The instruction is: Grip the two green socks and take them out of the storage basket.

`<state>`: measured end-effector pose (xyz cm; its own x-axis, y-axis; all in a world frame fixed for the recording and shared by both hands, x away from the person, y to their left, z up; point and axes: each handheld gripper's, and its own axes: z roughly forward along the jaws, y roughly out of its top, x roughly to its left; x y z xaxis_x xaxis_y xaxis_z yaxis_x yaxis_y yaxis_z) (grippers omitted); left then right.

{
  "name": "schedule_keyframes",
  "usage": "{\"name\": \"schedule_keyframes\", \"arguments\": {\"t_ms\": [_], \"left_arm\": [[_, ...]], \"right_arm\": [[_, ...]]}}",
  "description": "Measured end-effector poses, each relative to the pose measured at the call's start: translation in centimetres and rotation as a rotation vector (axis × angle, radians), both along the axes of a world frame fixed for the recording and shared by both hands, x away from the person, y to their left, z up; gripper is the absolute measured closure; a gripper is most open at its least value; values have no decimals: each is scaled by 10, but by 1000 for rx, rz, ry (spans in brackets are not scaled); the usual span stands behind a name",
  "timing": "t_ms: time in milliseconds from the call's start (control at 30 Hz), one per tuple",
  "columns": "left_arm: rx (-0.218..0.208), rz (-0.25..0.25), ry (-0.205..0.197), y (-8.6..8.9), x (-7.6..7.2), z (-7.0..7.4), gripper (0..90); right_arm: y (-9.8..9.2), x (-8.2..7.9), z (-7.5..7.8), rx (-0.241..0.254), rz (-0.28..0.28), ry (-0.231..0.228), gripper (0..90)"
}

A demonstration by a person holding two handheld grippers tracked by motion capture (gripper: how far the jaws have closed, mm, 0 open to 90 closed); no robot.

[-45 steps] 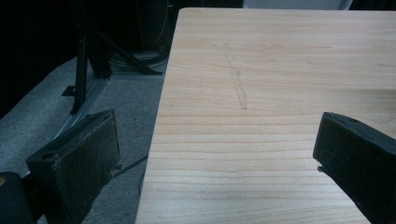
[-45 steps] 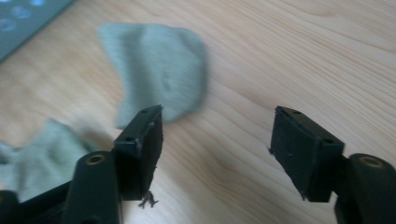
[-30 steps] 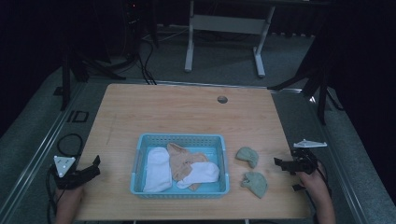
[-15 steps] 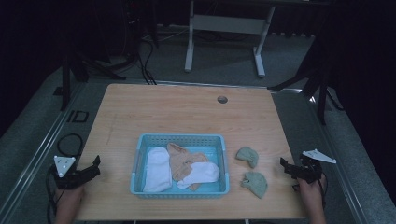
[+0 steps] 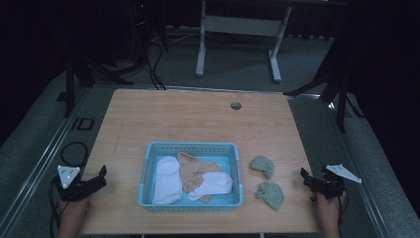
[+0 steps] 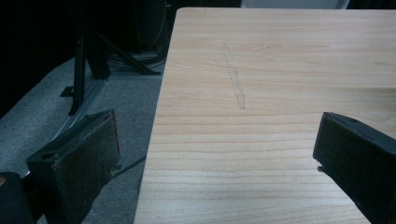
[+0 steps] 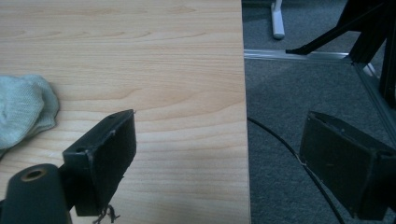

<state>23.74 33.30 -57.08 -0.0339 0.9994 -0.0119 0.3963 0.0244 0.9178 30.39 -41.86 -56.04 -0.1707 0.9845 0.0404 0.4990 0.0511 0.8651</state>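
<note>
High view: green sock (image 5: 270,194) left of right claw (image 5: 306,178), apart.

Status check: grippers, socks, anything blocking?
Left gripper open, empty, at table's left edge. Right gripper open, empty, at right edge. Two green socks on table beside basket. Path to them clear.

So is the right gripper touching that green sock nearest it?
Apart. The high view shows bare table between the right gripper and the green sock; its jaws stand open.

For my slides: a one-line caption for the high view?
Open grippers, left gripper and right gripper, flank a blue basket of socks.
</note>
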Motion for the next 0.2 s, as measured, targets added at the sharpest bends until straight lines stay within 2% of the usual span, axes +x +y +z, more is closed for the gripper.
{"name": "schedule_keyframes", "arguments": {"t_ms": [200], "left_arm": [[2, -1, 1, 0, 0, 0, 4]], "right_arm": [[0, 1, 0, -8, -7, 9, 128]]}}
